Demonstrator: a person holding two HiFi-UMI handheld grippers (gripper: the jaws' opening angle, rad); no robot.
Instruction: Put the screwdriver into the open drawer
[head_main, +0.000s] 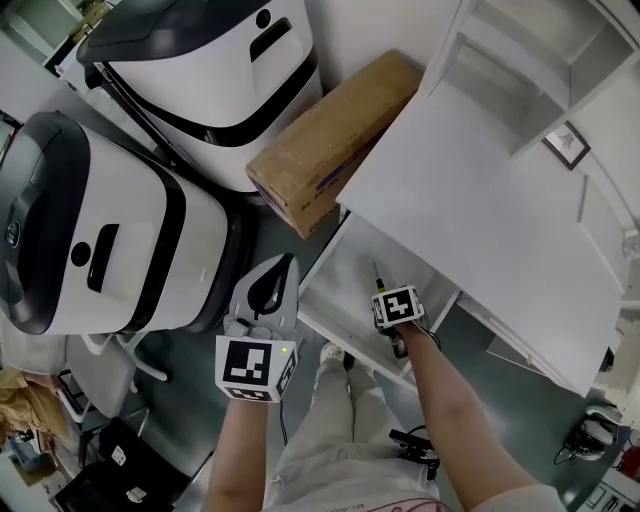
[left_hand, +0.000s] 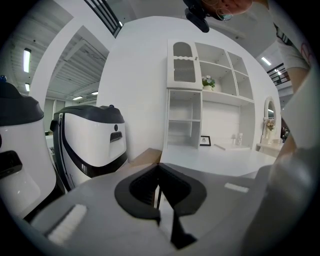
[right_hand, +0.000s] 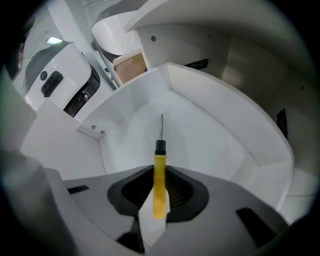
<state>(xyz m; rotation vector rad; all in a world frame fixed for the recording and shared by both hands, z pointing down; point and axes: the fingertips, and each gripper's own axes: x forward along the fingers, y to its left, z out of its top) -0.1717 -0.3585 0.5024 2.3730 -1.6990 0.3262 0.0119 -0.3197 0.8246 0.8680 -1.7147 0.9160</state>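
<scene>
A screwdriver (right_hand: 159, 180) with a yellow handle, black collar and thin metal shaft sits between the pads of my right gripper (right_hand: 159, 195), which is shut on the handle. The shaft points down into the white open drawer (right_hand: 205, 145), a little above its floor. From the head view, the right gripper (head_main: 385, 290) hangs over the open drawer (head_main: 345, 272), with the screwdriver (head_main: 379, 275) poking out ahead of its marker cube. My left gripper (head_main: 283, 266) is held outside the drawer's left side, shut and holding nothing. The left gripper view shows the left gripper (left_hand: 159, 192) pointing roughly level across the room.
The drawer belongs to a white desk (head_main: 480, 200) with a shelf unit (head_main: 540, 60) and a small picture frame (head_main: 566, 143). A cardboard box (head_main: 330, 140) leans beside the desk. Two big white-and-dark machines (head_main: 90, 240) (head_main: 210, 60) stand at the left. The person's legs are below the drawer front.
</scene>
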